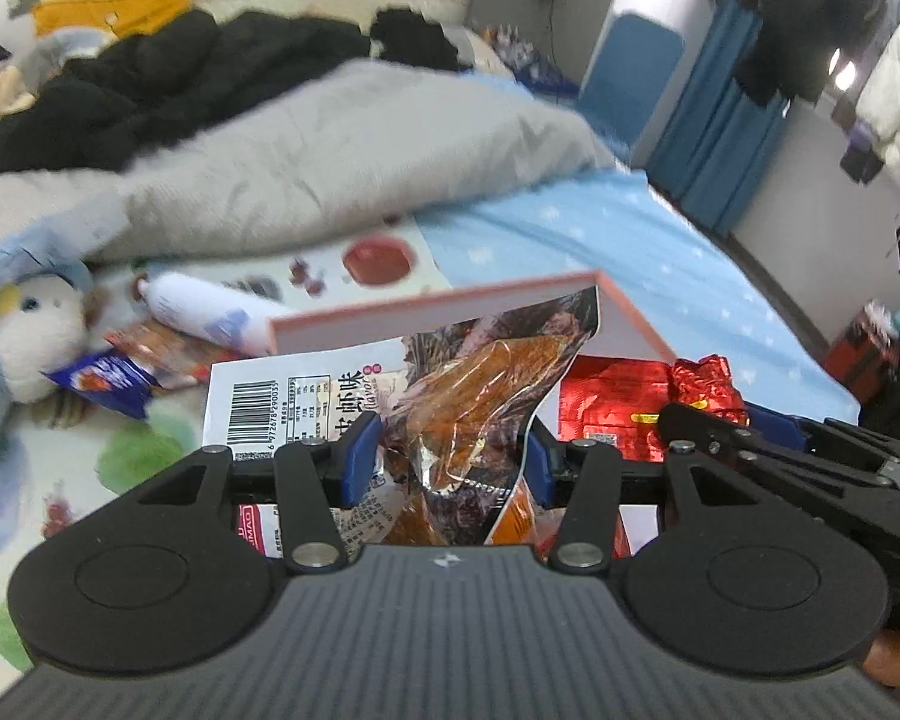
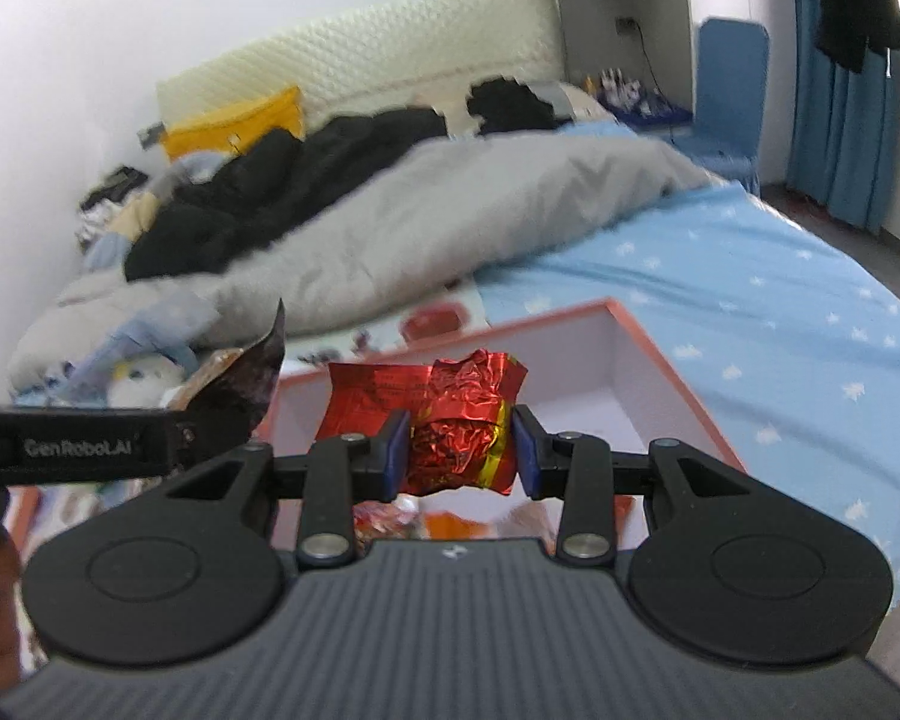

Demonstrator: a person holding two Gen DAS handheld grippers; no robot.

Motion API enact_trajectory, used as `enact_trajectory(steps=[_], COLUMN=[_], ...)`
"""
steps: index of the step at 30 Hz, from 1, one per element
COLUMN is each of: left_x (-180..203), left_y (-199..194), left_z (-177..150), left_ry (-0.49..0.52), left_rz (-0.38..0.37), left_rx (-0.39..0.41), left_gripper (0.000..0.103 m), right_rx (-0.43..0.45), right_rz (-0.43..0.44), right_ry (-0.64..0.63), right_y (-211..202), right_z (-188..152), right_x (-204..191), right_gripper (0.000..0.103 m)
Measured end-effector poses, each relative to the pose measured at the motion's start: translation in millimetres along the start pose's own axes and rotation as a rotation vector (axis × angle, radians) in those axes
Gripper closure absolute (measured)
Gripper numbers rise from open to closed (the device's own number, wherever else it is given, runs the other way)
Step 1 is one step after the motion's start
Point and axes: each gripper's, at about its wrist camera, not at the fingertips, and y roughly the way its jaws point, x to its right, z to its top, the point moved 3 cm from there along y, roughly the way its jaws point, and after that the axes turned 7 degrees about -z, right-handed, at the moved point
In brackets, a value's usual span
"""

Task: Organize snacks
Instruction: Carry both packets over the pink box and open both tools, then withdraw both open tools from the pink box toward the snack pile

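My left gripper point(image 1: 447, 459) is shut on a clear and brown snack packet point(image 1: 450, 396) with a barcode, held above the near edge of a pink-rimmed white box point(image 1: 444, 307). My right gripper point(image 2: 457, 453) is shut on a crumpled red foil snack packet point(image 2: 450, 420), held over the same box point(image 2: 621, 360). The red packet point(image 1: 705, 387) and the right gripper's fingers point(image 1: 750, 444) show at the right of the left wrist view. The brown packet's corner point(image 2: 252, 384) shows at the left of the right wrist view. More snacks lie in the box below.
The box sits on a bed with a blue star sheet point(image 2: 780, 312) and a grey duvet point(image 1: 342, 168). A white tube point(image 1: 204, 306), loose snack packets point(image 1: 120, 378) and a plush toy point(image 1: 24, 336) lie left of the box. Black clothes point(image 1: 168, 78) lie behind.
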Motion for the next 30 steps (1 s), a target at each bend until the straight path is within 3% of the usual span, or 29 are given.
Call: enact_trajectory(steps=[10,15,18,22,30], left_x=[8.6,5.6,2.1,-1.1,3.9], left_y=[73.8,89.0,89.3,81.7,46.4], left_z=[-14.8,-23.0,-23.3,-19.6,-10.7], left_ry=[0.022,0.025,0.008,-0.020,0.003], left_rz=[-0.006,0.008,0.018,0.013,0.008], left_rx=[-0.122,-0.147,-0.148,-0.129,-0.070], left_gripper=[0.048,0.048,0.047,0.033,0.033], right_rx=[-0.125,-0.171,-0.186,-0.189,-0.135], right_rz=[-0.021,-0.008,0.002,0.010,0.022], right_ry=[0.022,0.021,0.036,0.010,0.017], right_y=[49.0,62.3,66.5,65.7,42.2], right_z=[-26.9,-37.7,-41.6,-41.6,-29.6], right_x=[30.1,33.2,34.3,28.5,25.1], right_gripper=[0.064,0.063,0.061,0.049,0.049])
